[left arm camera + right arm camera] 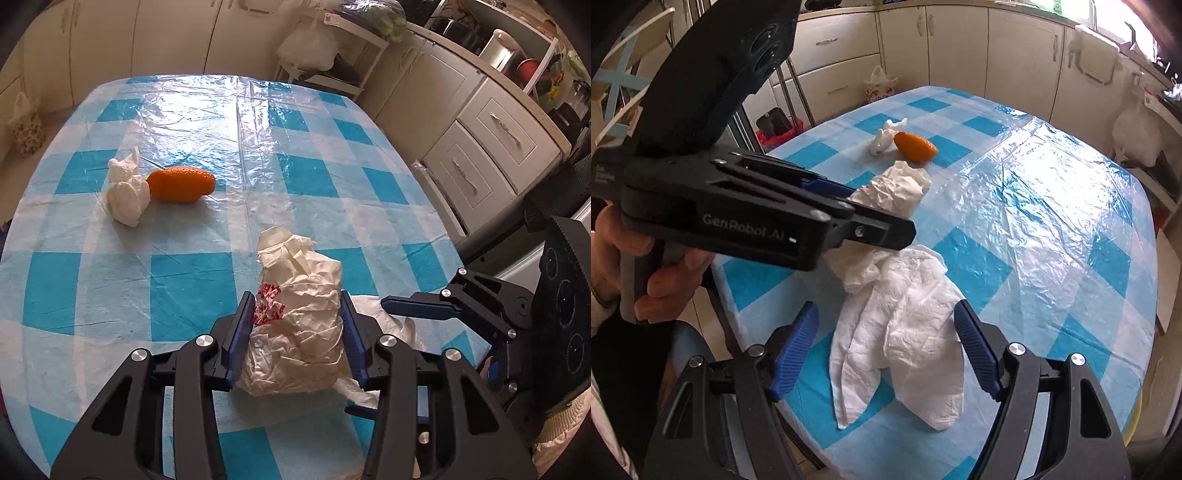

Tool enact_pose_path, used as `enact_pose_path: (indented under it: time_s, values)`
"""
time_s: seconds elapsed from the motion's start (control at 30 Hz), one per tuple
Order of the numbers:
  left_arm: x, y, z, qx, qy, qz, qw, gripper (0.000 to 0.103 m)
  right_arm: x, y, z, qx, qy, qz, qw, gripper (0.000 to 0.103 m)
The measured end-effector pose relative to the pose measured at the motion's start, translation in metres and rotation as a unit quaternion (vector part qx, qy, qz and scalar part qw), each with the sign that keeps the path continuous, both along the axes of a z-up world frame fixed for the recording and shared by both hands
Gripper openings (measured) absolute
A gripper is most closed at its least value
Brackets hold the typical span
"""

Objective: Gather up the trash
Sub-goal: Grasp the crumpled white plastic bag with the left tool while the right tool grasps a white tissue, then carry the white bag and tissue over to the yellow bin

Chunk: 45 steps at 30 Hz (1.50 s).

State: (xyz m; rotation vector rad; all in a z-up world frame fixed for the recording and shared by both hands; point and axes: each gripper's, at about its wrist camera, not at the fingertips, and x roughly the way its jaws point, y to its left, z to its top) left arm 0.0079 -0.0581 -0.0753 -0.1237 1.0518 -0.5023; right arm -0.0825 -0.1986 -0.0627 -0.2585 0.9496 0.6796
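Note:
A crumpled cream paper wrapper (299, 325) with red print stands near the table's front edge. My left gripper (295, 328) is shut on it, one blue pad against each side. From the right wrist view, that gripper (875, 210) covers the lower part of the wrapper (897, 188). A flat white napkin (905, 332) lies just in front of it. My right gripper (884, 314) is open and straddles the napkin without squeezing it. Farther back, a piece of orange peel (181, 183) lies against a small crumpled white tissue (127, 192).
The table carries a blue and white checked cloth (184, 277) under clear plastic. Cabinets with drawers (491, 147) run along the right. A white plastic bag (310, 48) hangs on a rack behind the table. A floral bag (881, 88) stands on the floor. A person's hand (639, 251) holds the left gripper.

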Motion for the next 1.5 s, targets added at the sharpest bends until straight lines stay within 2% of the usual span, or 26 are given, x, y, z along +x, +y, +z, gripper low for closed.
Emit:
enact_pose_path:
  time_s: [0.2,0.27,0.37,0.57,0.83,1.5]
  values:
    - [0.002,0.009,0.003,-0.01,-0.001,0.018,0.9998,0.042,0.011,-0.007,-0.003,-0.009,0.006,-0.018,1.0,0.039]
    - [0.001,0.01,0.005,-0.01,-0.005,0.021,0.9997,0.042,0.014,-0.015,-0.001,-0.009,0.009,-0.032,0.999,0.024]
    - [-0.001,0.011,0.01,-0.006,-0.016,0.024,0.9996,0.041,0.017,-0.026,0.002,-0.009,0.006,-0.056,0.998,0.02]
    - [-0.009,0.004,0.026,0.018,-0.056,0.021,0.998,0.041,0.026,-0.052,0.01,0.007,0.001,-0.117,0.993,0.019]
    - [-0.021,-0.005,0.046,0.061,-0.11,0.022,0.9919,0.041,0.034,-0.085,0.025,0.077,0.002,-0.179,0.981,0.019]
    - [-0.028,-0.013,0.064,0.096,-0.168,0.043,0.9802,0.041,0.037,-0.103,0.045,0.145,-0.035,-0.22,0.964,0.019]
